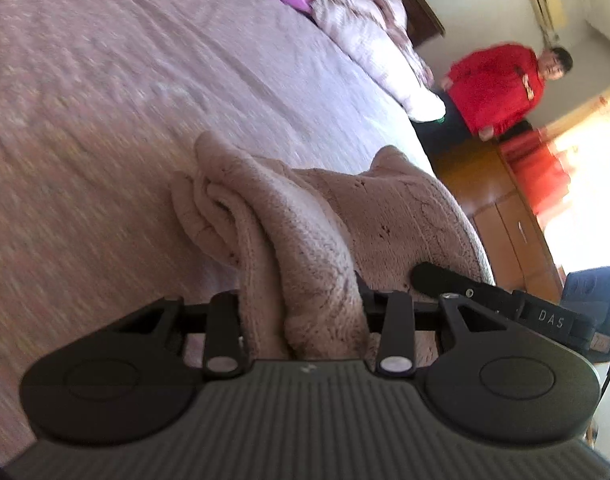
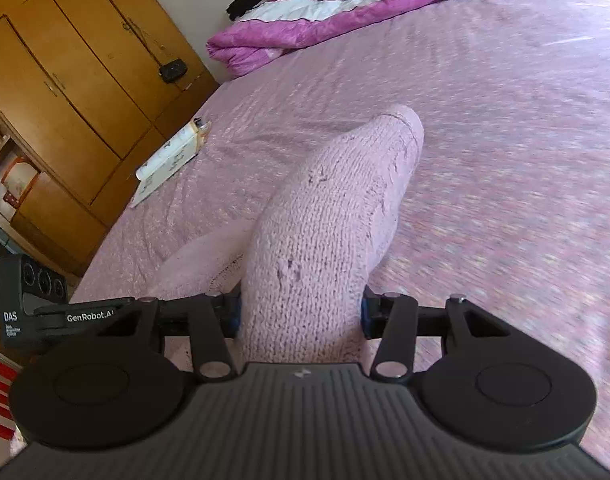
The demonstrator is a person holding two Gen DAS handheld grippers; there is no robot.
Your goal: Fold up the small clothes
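A pale pink knitted garment [image 1: 325,216] hangs bunched over the pink bedspread [image 1: 105,100]. My left gripper [image 1: 303,312] is shut on a thick fold of it, and the cloth fills the gap between the jaws and hides the fingertips. In the right wrist view the same pink knit [image 2: 325,216] rises in a thick roll out of my right gripper [image 2: 301,316], which is shut on it. The other gripper [image 1: 505,300] shows at the right edge of the left wrist view, and again at the left edge of the right wrist view, other gripper [image 2: 57,312].
A purple and white quilt [image 2: 305,12] is heaped at the head of the bed. A white box with a lighter [image 2: 173,156] lies near the bed's left edge, beside a wooden wardrobe [image 2: 65,60]. A person in a red top [image 1: 501,88] stands beyond the bed.
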